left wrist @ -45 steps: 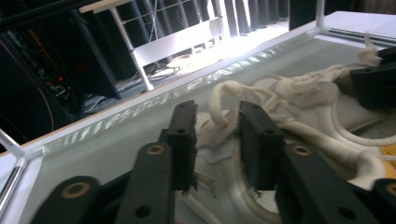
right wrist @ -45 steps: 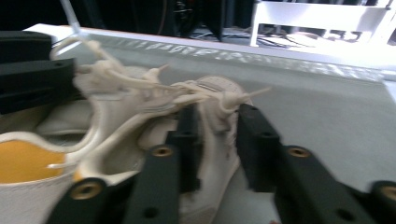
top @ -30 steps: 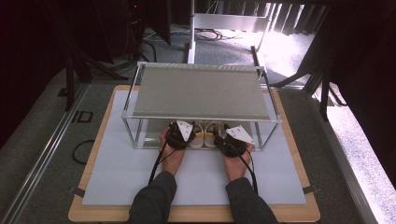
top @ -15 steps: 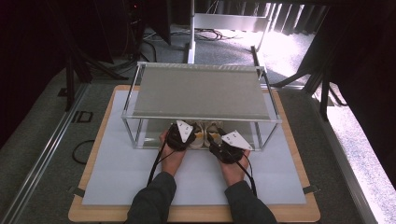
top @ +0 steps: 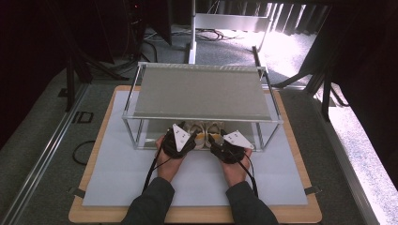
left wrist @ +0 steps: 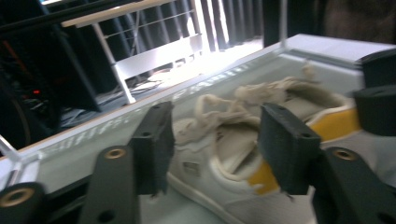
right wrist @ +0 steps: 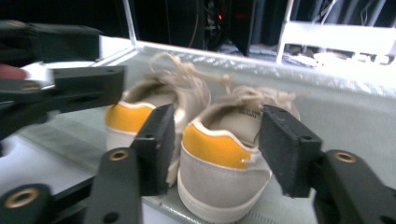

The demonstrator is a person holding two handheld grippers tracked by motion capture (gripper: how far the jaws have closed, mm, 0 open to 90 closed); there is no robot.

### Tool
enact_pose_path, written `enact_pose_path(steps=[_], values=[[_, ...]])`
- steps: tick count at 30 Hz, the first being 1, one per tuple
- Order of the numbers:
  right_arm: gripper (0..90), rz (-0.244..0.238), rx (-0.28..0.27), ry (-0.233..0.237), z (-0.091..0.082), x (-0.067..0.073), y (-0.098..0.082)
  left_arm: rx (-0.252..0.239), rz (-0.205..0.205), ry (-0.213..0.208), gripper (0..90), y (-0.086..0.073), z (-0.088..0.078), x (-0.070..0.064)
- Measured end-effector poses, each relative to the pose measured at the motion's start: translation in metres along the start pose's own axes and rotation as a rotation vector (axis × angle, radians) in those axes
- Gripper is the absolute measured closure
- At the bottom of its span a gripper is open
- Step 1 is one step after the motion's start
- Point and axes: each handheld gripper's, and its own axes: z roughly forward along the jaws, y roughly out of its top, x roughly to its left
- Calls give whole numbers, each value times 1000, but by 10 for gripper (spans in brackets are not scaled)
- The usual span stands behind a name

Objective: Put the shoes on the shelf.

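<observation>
A: Table [top: 117, 178] from the high view: a pale mat covers a wooden board, and a metal rack [top: 202, 91] with a grey mesh shelf stands on the far half. Two shoes sit side by side under the shelf, at its near edge: left shoe [top: 195, 132], right shoe [top: 215, 131].

B: And the hands?

A: Two forearms in dark sleeves come from the near edge. The left gripper [top: 184, 140] and the right gripper [top: 219, 146] both reach the rack's near edge, each just at the heels of the shoes. From here I cannot tell how the jaws stand.

B: Left gripper view?

A: The left gripper [left wrist: 212, 149] has its jaws spread wide, one on each side of the left shoe [left wrist: 224, 154], which is pale with loose laces and a yellow heel patch. Neither jaw visibly presses it. The dark body at the right edge is the right gripper [left wrist: 378, 93].

B: Right gripper view?

A: The right gripper [right wrist: 215, 144] is also wide, straddling the heel of the right shoe [right wrist: 219, 154]; the jaws stand just beside it, contact uncertain. The left shoe [right wrist: 135, 116] stands touching or nearly touching it, and the left gripper [right wrist: 70, 88] shows beside that heel.
</observation>
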Motion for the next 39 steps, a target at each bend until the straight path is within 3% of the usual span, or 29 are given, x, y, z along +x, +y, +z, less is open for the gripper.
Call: enact_pose_path(steps=[4, 8, 10, 14, 22, 26, 31, 39], values=[[385, 37, 38, -6, 5, -2, -2, 18, -21, -53, 377, -2, -4, -5], [301, 78, 71, -26, 11, -7, -3, 77, -42, -76, 304, -10, 2, -9], [293, 105, 83, -6, 13, -10, -4, 109, -50, -92, 283, -14, 6, -10], [291, 99, 109, -1, 18, -12, -5, 159, -52, -105, 234, -16, 15, -12], [283, 130, 133, 26, 27, -14, -10, 209, -108, -136, 180, -18, 26, -6], [295, 115, 137, 30, 28, -14, -9, 215, -129, -161, 161, -18, 28, -2], [311, 105, 142, 48, 28, -16, -9, 212, -103, -187, 175, -18, 29, 0], [317, 88, 141, 71, 28, -20, -9, 192, -110, -253, 203, -19, 32, 8]])
